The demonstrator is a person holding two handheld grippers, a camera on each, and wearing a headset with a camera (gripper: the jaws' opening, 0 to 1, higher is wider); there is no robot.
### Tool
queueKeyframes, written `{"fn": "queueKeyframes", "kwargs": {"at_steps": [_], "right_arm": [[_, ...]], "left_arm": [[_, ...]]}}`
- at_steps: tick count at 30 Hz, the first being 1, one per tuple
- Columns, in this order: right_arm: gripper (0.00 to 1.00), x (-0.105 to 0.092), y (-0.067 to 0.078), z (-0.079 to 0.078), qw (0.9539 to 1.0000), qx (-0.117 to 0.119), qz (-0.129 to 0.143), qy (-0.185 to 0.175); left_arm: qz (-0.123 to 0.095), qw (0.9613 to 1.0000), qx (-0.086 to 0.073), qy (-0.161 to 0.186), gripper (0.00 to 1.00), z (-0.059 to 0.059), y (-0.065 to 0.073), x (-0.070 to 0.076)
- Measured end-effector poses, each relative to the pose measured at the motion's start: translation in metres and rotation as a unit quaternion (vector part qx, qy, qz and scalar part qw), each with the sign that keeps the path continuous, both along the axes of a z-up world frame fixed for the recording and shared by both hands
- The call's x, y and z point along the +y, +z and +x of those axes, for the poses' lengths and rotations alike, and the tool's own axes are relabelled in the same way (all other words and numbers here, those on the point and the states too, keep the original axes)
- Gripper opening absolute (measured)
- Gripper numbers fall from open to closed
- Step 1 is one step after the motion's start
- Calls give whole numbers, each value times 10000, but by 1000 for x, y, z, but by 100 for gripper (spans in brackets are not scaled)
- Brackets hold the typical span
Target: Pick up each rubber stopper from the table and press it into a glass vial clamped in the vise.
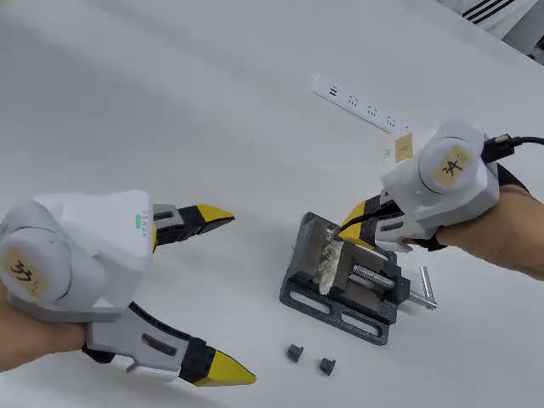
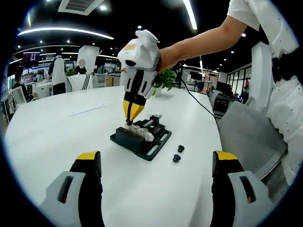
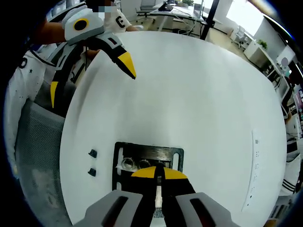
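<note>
A dark vise (image 1: 342, 293) (image 2: 142, 141) (image 3: 149, 154) holds a row of clear glass vials (image 1: 328, 255) (image 2: 140, 129) (image 3: 134, 163). My right gripper (image 1: 342, 230) (image 2: 128, 121) (image 3: 158, 173) points down at the row's end, shut on a small dark rubber stopper that peeks from its yellow tips. Two loose stoppers lie on the table beside the vise, one (image 1: 294, 352) (image 2: 180, 148) (image 3: 93, 153) next to the other (image 1: 327, 366) (image 2: 176, 158) (image 3: 92, 171). My left gripper (image 1: 225, 293) (image 2: 156, 160) hovers left of the vise, open wide and empty; one of its fingers (image 3: 126, 64) shows in the right gripper view.
A white power strip (image 1: 361, 106) (image 3: 253, 175) lies on the white table (image 1: 170, 102) beyond the vise. The vise's screw handle (image 1: 422, 287) sticks out on the right. A grey chair (image 2: 255, 137) stands at the table's edge, with people and desks farther off.
</note>
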State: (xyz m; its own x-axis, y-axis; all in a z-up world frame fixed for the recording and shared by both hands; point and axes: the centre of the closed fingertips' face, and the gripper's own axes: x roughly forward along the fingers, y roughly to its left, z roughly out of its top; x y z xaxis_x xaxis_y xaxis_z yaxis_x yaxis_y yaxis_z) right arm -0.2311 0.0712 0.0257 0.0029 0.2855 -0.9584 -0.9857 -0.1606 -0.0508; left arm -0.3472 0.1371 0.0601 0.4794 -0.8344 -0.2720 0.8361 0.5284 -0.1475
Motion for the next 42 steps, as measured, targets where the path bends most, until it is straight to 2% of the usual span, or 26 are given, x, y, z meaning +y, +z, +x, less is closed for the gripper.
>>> {"fn": "queueKeyframes", "kwargs": {"at_steps": [6, 31, 42], "right_arm": [[0, 0, 0, -1, 10000, -81, -39, 42], [0, 0, -1, -1, 9998, -157, -71, 92], [0, 1, -1, -1, 9993, -244, -190, 214]], "left_arm": [[-10, 10000, -13, -7, 98, 0, 1, -1], [-29, 10000, -6, -3, 97, 2, 1, -3], [-44, 10000, -7, -10, 97, 3, 1, -4]]}}
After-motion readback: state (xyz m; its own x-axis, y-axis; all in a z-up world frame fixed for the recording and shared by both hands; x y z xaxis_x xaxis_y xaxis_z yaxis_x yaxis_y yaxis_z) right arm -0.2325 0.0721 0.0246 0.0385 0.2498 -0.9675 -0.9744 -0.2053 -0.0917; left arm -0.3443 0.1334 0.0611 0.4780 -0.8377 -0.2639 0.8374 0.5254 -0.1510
